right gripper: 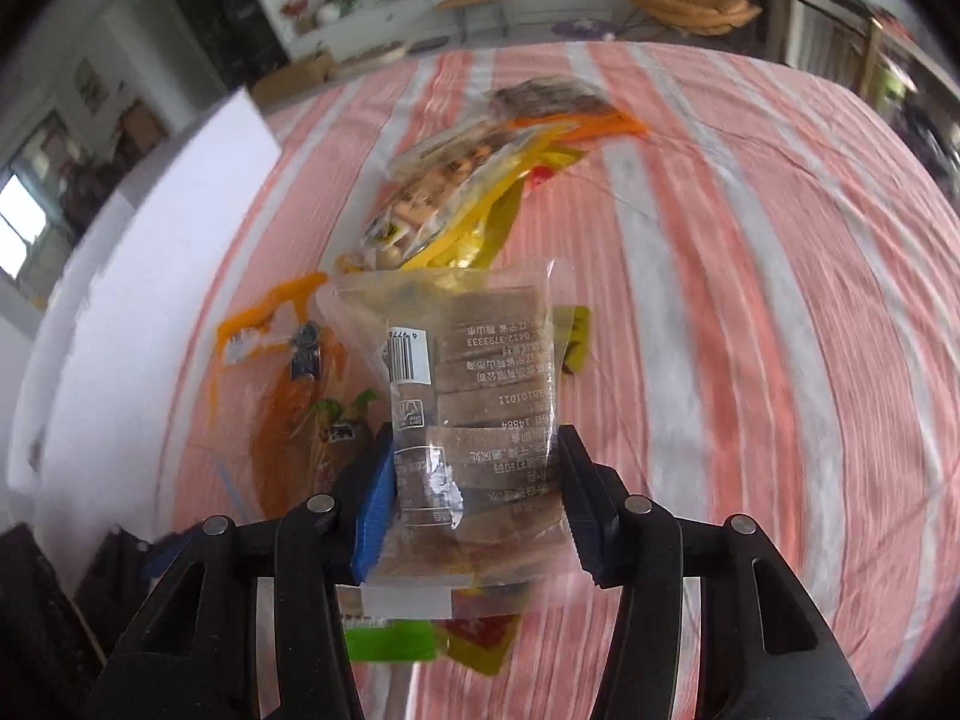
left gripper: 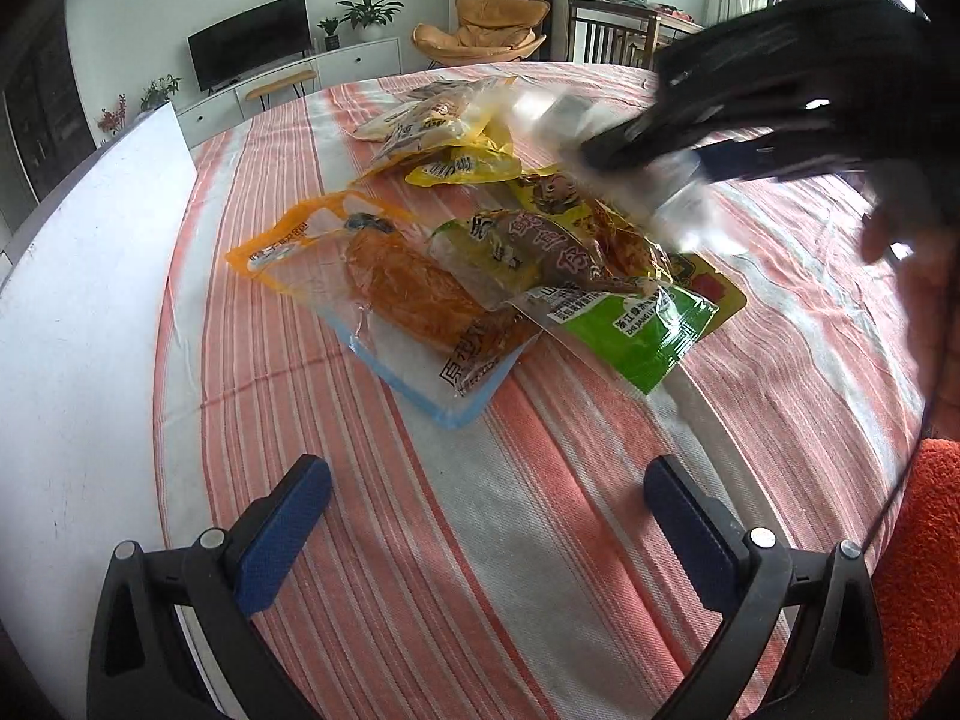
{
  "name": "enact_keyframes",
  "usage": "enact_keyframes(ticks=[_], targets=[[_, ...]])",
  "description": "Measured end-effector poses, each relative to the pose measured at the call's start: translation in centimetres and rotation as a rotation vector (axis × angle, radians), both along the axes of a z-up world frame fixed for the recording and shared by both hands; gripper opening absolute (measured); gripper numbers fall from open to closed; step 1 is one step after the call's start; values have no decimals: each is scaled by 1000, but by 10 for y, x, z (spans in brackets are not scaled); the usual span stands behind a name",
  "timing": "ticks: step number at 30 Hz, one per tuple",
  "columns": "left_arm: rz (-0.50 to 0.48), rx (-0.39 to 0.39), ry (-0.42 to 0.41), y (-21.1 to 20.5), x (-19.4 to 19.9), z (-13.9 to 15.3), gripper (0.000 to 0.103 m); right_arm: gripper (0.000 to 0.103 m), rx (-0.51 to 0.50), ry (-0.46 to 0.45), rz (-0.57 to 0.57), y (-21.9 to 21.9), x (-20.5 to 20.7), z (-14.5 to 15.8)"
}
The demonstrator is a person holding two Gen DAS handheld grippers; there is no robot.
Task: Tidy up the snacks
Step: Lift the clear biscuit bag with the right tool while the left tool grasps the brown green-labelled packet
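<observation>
Several snack packets lie in a loose pile on the striped tablecloth. An orange-and-clear packet lies nearest my left gripper, a green-and-yellow packet beside it, and yellow packets farther back. My left gripper is open and empty, low over the cloth in front of the pile. My right gripper is shut on a clear packet of brown slices, held above the pile. In the left wrist view the right gripper and its packet are blurred at the upper right.
A white board stands along the left edge of the table. Beyond the table are a TV cabinet, a tan chair and a wooden chair. An orange cloth sits at the right edge.
</observation>
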State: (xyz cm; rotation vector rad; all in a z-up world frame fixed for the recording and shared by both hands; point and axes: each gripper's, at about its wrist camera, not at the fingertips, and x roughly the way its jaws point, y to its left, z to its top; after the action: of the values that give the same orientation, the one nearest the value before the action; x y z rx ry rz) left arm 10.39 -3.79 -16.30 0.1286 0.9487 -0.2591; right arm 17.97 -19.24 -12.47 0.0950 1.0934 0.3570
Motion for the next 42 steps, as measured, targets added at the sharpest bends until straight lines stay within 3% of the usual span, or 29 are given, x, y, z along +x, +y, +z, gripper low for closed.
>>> enact_keyframes(ticks=[2,4,9,11,13,15,22,35,39,42], targets=[[1,0,0,0,0,0,103,53,85,-51,-70,-22,-14,13],[2,1,0,0,0,0,103,53,80,-102,-137,-41,-29,22],[5,1,-1,0,0,0,103,53,-119,-109,-293,-76,-51,2],[5,1,-1,0,0,0,103,58,-167,-89,-315,-79,-53,-13],[5,1,-1,0,0,0,103,75,-158,-92,-348,-82,-56,-22],[6,2,-1,0,0,0,103,80,-177,-83,-375,-84,-55,-26],[6,1,-1,0,-1,0,103,86,-257,-101,-359,-77,-51,-35],[5,1,1,0,-1,0,103,86,-253,-103,-360,-78,-52,-35],[-3,8,53,1,2,2,103,86,-253,-104,-359,-78,-51,-35],[20,-98,132,10,4,13,103,86,-253,-104,-359,-78,-51,-35]])
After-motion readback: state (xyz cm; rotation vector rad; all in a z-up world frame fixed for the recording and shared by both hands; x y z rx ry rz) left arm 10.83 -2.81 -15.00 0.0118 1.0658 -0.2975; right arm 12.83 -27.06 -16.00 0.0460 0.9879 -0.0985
